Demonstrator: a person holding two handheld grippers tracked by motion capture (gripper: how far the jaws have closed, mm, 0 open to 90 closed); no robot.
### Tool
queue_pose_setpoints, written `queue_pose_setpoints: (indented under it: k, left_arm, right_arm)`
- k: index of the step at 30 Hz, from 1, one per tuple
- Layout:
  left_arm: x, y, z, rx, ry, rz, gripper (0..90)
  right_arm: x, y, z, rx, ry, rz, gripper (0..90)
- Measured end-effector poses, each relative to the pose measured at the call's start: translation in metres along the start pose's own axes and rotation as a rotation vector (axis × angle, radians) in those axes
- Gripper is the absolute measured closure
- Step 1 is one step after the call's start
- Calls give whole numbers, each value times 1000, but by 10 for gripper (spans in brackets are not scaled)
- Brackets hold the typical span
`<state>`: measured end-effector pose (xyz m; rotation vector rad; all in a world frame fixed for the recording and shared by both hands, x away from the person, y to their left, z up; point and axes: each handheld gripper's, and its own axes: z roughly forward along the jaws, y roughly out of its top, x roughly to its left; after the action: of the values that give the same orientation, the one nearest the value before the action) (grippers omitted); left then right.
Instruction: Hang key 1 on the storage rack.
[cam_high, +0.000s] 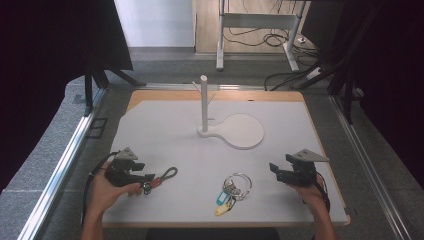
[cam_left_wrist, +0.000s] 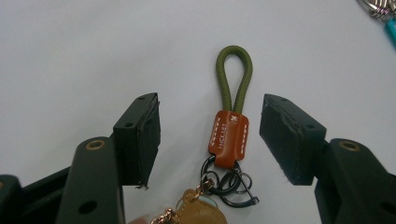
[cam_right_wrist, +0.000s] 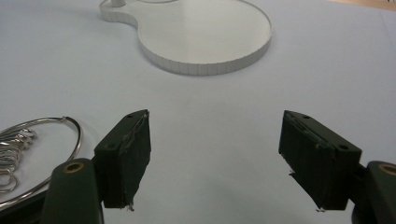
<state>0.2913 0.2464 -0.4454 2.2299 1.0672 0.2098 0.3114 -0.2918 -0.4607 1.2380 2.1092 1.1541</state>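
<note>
1. Keychain (cam_left_wrist: 229, 126) with the olive cord loop and brown leather tab lies flat on the white table (cam_high: 165, 130), near my left front edge, loop pointing away from me and its dark rings toward my hand.
2. My left gripper (cam_left_wrist: 210, 140) stands wide, one jaw on each side of the leather tab, neither pad touching it. I judge I have lined up this way so that closing would catch the tab across its width.
3. A tan leather charm (cam_left_wrist: 198, 210) hangs off the same rings, just under my jaws; it could snag as I lift.
4. My right gripper (cam_high: 281, 172) waits wide and empty at the table's right, pointing inward.
5. Between my hands lies a second bunch of metal key rings (cam_high: 237, 184) with a blue tag (cam_high: 221, 198) and a yellow tag (cam_high: 220, 210), well apart from the cord.
6. Farther back stands a white peg stand (cam_high: 203, 102) on its round base, with nothing between it and the keychain.
</note>
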Motion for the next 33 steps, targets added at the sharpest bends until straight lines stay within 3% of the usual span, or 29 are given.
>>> queue_pose_setpoints:
  k: [11,17,20,22,26,28,33]
  left_arm:
    - [-2,-3,-7,-7,8,8,389]
    - [-10,2,-20,-46,0,22,399]
    - [-11,6,-20,-16,8,32,407]
    - [-11,16,-21,49,35,57,415]
    - [-15,25,-27,64,21,80,430]
    - [-19,30,-32,99,22,107,433]
    - [-21,30,-28,173,18,121,436]
  right_arm:
    - [-15,-13,-1,19,-2,19,283]
    - [-9,-11,-2,7,-25,14,304]
    - [-5,-9,-2,-20,-31,3,321]
    - [-3,-7,-1,-25,-29,-16,321]
    - [0,-5,0,-19,3,-33,319]
    - [0,-5,-1,-18,9,-39,319]
    - [-3,-6,-6,-13,2,-28,320]
